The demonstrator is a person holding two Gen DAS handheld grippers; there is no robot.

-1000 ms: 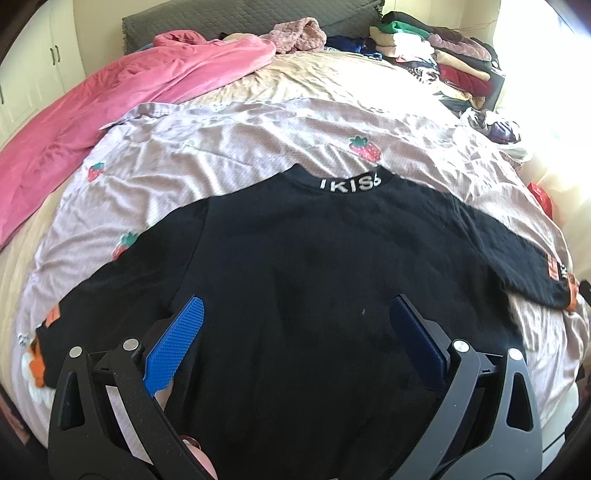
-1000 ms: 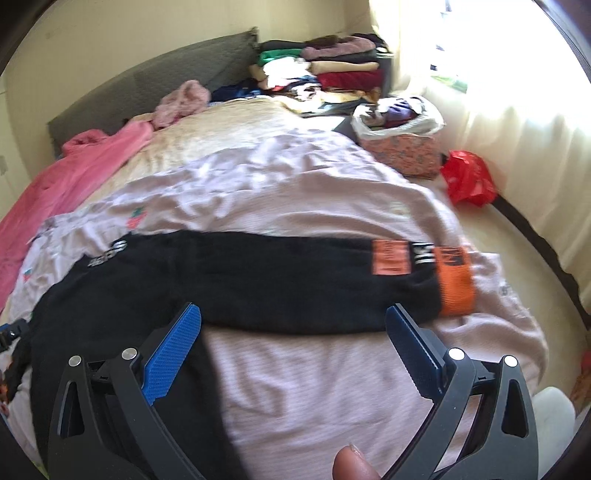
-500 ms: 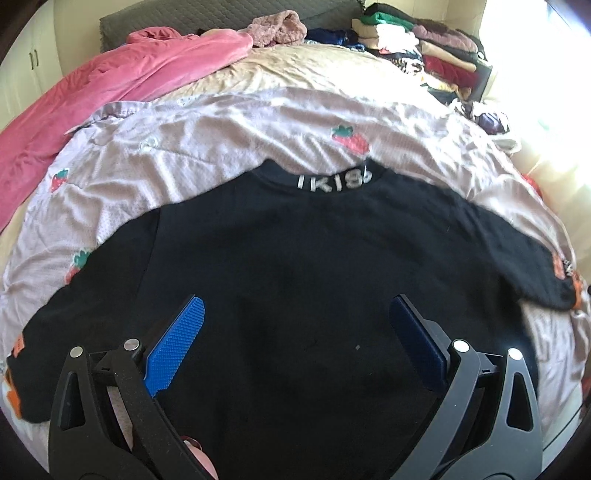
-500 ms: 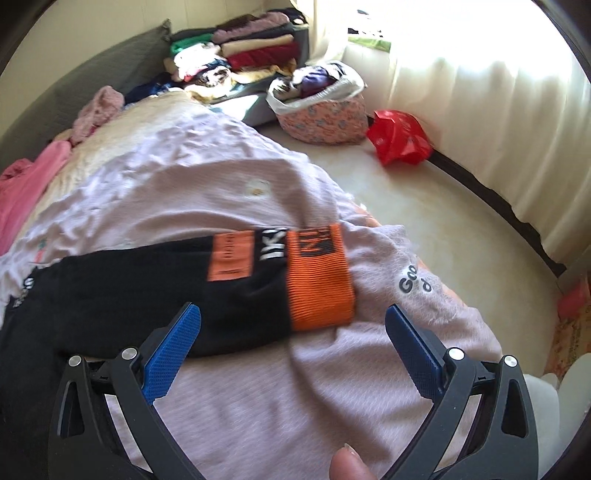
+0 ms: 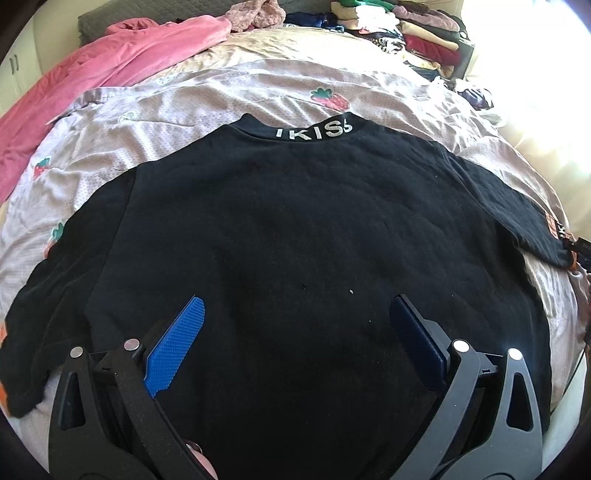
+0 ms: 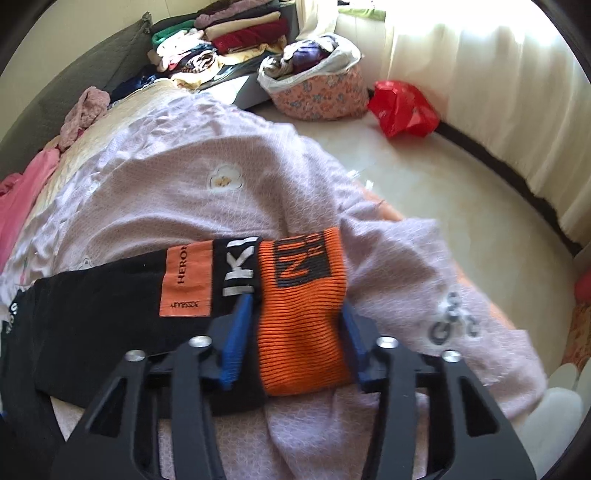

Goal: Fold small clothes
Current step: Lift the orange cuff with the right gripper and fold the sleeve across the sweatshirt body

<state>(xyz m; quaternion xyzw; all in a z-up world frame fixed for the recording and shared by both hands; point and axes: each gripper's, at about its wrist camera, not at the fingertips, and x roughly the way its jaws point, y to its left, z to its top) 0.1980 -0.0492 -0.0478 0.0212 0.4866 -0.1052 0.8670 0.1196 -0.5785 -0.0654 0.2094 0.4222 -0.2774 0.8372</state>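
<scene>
A black sweatshirt (image 5: 295, 236) with a white-lettered collar (image 5: 314, 131) lies spread flat on the bed, sleeves out to both sides. My left gripper (image 5: 295, 314) is open above its lower body, holding nothing. In the right wrist view the right sleeve (image 6: 110, 306) ends in an orange ribbed cuff (image 6: 303, 317). My right gripper (image 6: 295, 310) has its blue fingers (image 6: 236, 332) narrowed around that cuff, one on each side; whether they press it is unclear.
A pale lilac strawberry-print blanket (image 5: 207, 103) covers the bed under the sweatshirt. A pink garment (image 5: 110, 59) lies far left. Folded clothes (image 6: 229, 33) are stacked at the head. A floral basket (image 6: 317, 92) and red bag (image 6: 402, 107) stand on the floor by the curtain.
My right gripper moved along the sleeve to its cuff, came down over it and narrowed its fingers around it. My left gripper drifted slightly closer over the sweatshirt's body and stayed open.
</scene>
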